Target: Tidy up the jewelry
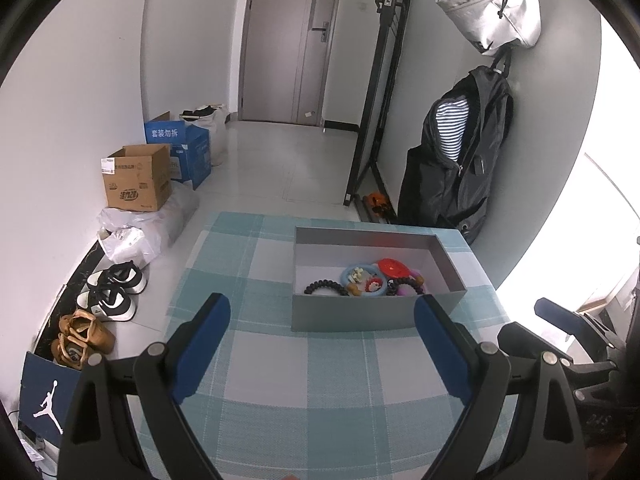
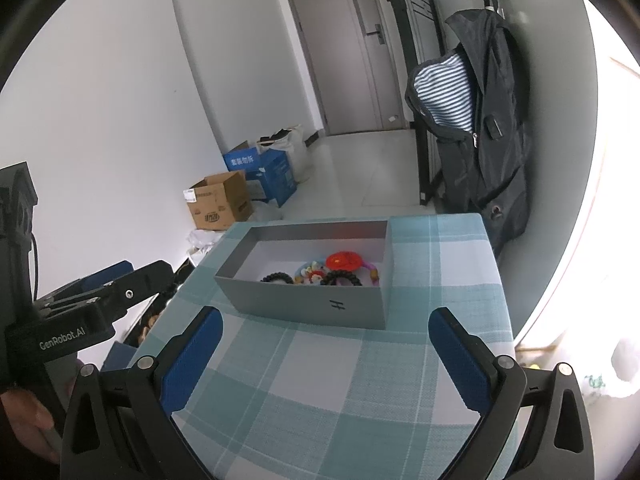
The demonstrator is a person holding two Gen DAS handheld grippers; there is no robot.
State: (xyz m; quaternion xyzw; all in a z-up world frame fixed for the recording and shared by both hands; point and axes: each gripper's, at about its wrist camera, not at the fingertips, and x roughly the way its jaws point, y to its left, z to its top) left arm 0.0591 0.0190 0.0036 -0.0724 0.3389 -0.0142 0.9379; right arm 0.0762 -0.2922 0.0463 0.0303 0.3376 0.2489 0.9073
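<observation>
Your jewelry [image 1: 362, 280] already lies in a heap inside the grey box [image 1: 352, 316], bunched toward its right half, and nothing loose shows on the checked desk [image 1: 272, 364] around it. From your left gripper [image 1: 322, 344] the box sits straight ahead and a little right, its long axis running across your line of reach, so you meet the near long wall first and must come over it from above. Your right gripper [image 2: 325, 352] sees the box [image 2: 312, 304] ahead and slightly left, angled, with the heap [image 2: 320, 274] toward the box's right end. That makes the right one look nearer to the pieces, though the fisheye bend makes this hard to be sure of. Both grippers are spread wide and hold nothing.

The left part of the box floor is bare, giving room to separate pieces. The black beaded bracelet [image 1: 324, 286] lies leftmost and freest; the red disc [image 1: 394, 268] sits at the back. The box's right end stands near the desk's right edge, so avoid nudging it that way.
</observation>
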